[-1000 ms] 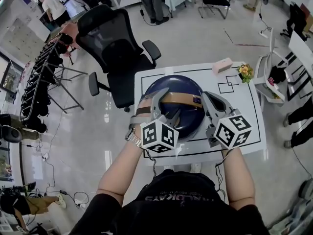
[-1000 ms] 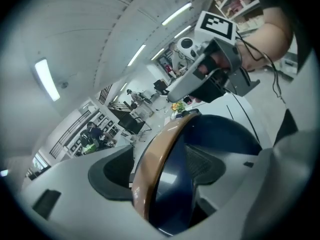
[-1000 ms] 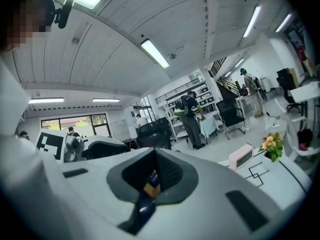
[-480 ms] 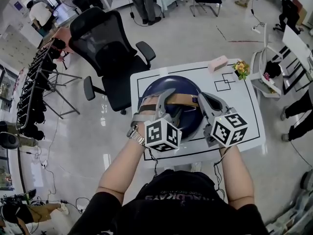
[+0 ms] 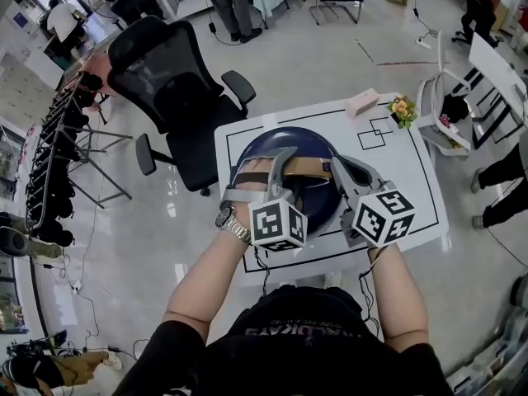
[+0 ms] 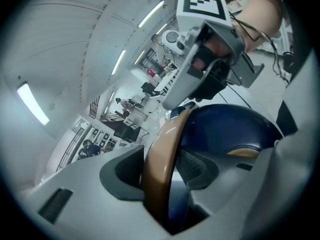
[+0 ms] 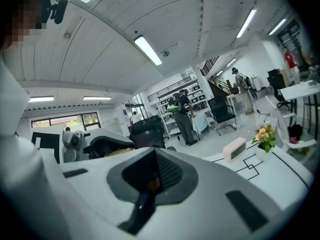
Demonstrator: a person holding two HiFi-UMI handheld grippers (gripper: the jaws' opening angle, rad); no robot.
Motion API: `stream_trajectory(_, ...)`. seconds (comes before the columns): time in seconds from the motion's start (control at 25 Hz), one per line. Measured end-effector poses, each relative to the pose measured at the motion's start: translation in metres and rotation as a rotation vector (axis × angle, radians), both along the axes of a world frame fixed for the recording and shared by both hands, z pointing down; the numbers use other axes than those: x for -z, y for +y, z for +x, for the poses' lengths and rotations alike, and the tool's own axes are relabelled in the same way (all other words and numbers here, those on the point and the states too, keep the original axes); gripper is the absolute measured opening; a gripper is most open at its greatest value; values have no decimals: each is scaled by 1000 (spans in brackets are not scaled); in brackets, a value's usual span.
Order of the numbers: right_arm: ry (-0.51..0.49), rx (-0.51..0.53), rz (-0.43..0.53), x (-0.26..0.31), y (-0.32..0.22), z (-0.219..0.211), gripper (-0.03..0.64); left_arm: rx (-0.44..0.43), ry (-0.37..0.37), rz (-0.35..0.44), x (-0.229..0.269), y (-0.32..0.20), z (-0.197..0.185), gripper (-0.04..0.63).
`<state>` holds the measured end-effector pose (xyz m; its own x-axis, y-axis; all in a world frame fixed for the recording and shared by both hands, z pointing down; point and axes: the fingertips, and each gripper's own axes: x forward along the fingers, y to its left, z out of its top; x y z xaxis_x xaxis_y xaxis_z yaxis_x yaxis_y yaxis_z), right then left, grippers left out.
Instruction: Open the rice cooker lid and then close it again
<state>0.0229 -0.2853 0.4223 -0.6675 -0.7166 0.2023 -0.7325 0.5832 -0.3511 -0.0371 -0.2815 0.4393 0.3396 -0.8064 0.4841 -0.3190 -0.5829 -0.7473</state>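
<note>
A dark blue round rice cooker [image 5: 272, 151] with a tan handle [image 5: 312, 167] across its lid stands on the white table [image 5: 408, 180]. My left gripper [image 5: 268, 172] reaches over the lid. In the left gripper view the tan handle [image 6: 161, 154] runs between the jaws, which have just been closing, and the pads [image 6: 197, 169] lie against its sides. The cooker's blue dome [image 6: 225, 129] fills the space behind. My right gripper [image 5: 340, 167] is shut with nothing in it, near the handle's right end. In its own view the right gripper [image 7: 150, 176] shows closed pads.
A pink box [image 5: 361, 103] and a small pot of flowers [image 5: 402, 108] sit at the table's far right corner. A black office chair [image 5: 165, 81] stands beyond the table on the left, a white rack [image 5: 445, 114] on the right. People stand further back.
The left gripper's jaws have narrowed around the tan handle and rolled slightly. Both hands stay in the same place over the cooker. The right gripper is unchanged.
</note>
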Motion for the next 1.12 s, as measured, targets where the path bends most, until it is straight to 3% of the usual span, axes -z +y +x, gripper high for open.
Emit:
stream_trajectory(0.6,-12,-69,-2,0,1,1,2,-26,-61,75,0,-1,0,158)
stream_trajectory(0.92,-30,-61,22,3,4,2,2,-36,-38,67,0,0,0,158)
stream_trajectory(1.12,-87,-99,108,27,8,15,2,-24,17,62,11,-1,-7,158)
